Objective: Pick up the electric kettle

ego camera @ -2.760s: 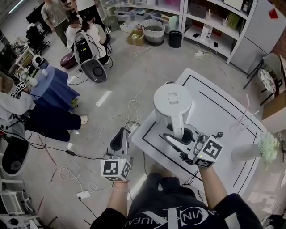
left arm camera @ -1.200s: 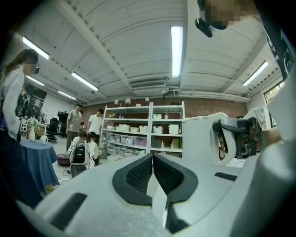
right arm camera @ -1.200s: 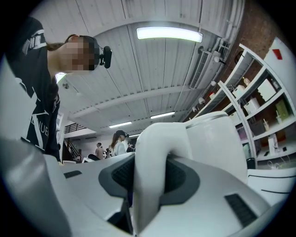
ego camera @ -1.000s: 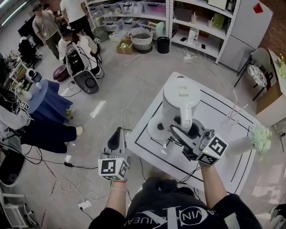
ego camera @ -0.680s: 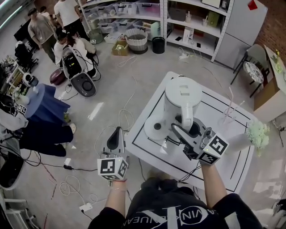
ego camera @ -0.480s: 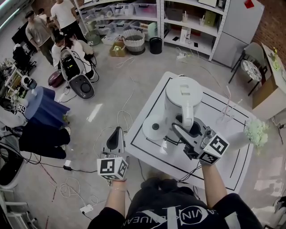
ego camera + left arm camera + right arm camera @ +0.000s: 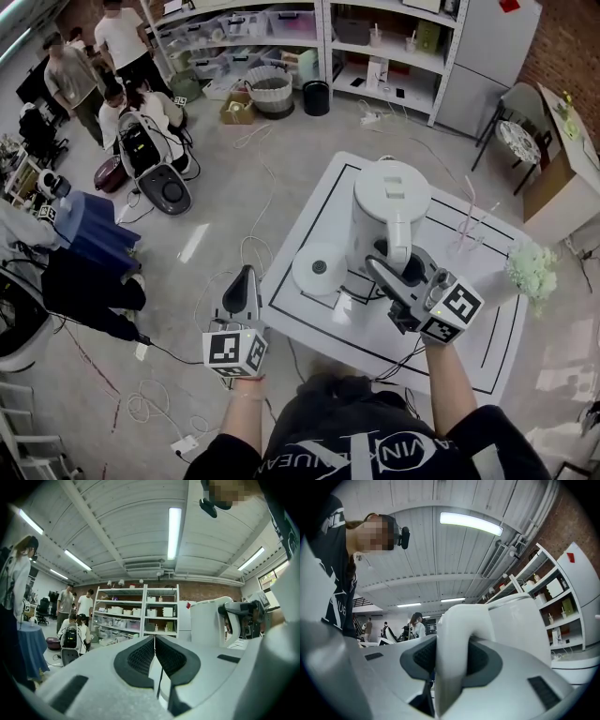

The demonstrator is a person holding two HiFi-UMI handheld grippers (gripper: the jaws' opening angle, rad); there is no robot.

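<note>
Two grippers are in play around the white square table with a black line border (image 7: 473,281). Off the table's left edge, over the floor, the left gripper (image 7: 247,274) points level with its dark pads pressed together and nothing between them (image 7: 155,641). On the table's left part lies the round white kettle base (image 7: 319,269), bare on top. Just right of the base, over the table's middle, is the tall white electric kettle (image 7: 389,199), off its base, lid up. In the left gripper view it shows at the right (image 7: 211,620). The right gripper (image 7: 394,274) comes in from the table's near edge, its jaws set fairly wide and clamped on the kettle's curved white handle (image 7: 454,620), a dark pad on each side. At the table's right edge sits a pale bunch of flowers (image 7: 531,269).
</note>
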